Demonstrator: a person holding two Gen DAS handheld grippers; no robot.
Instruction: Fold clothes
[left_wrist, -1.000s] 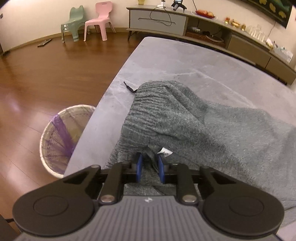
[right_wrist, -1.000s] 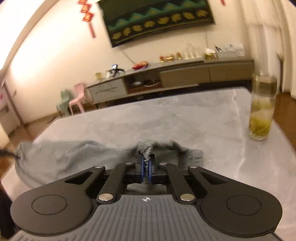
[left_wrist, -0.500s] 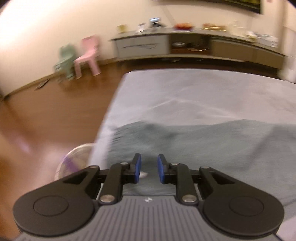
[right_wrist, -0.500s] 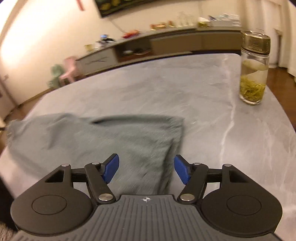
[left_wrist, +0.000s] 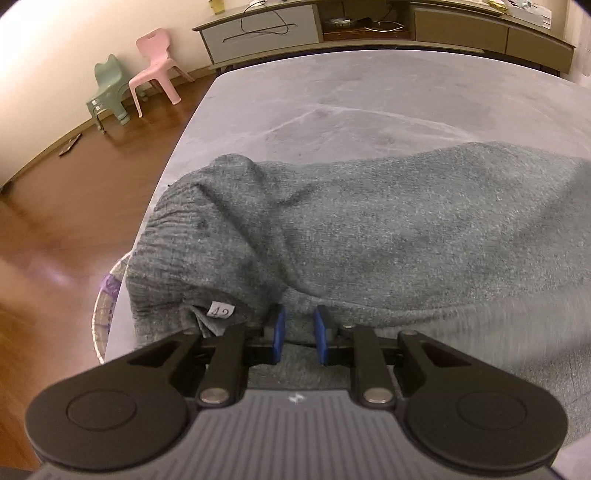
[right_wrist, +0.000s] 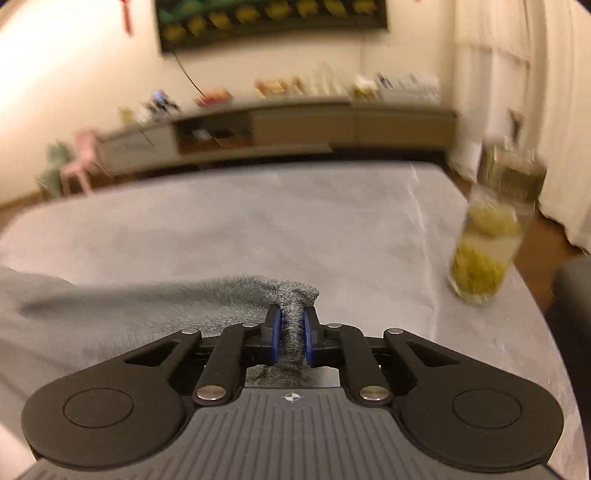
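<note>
Grey knit fills the space just ahead of the left gripper, whose blue pads stand a narrow way apart with a fold of the garment between them; whether they pinch it I cannot tell. A small white size tag shows at the ribbed waistband, just left of the left pad. The garment lies spread over a pale grey stone-look table, its waistband end near the table's left edge and the rest running off to the right. Below that edge, left of the tool, part of a woven basket sits on the glossy brown wood floor. Farther off, a green child's chair and a pink one stand by the cream wall, and a long low cabinet runs along the back. The right gripper is clamped on a bunched end of the same garment, the cloth pressed tight between its pads and trailing away to the left across the table. Ahead and to the right, near the table's right edge, a glass jar with yellow-green contents stands blurred. Beyond the table the cabinet carries small blurred things, and a dark picture hangs on the wall above.
</note>
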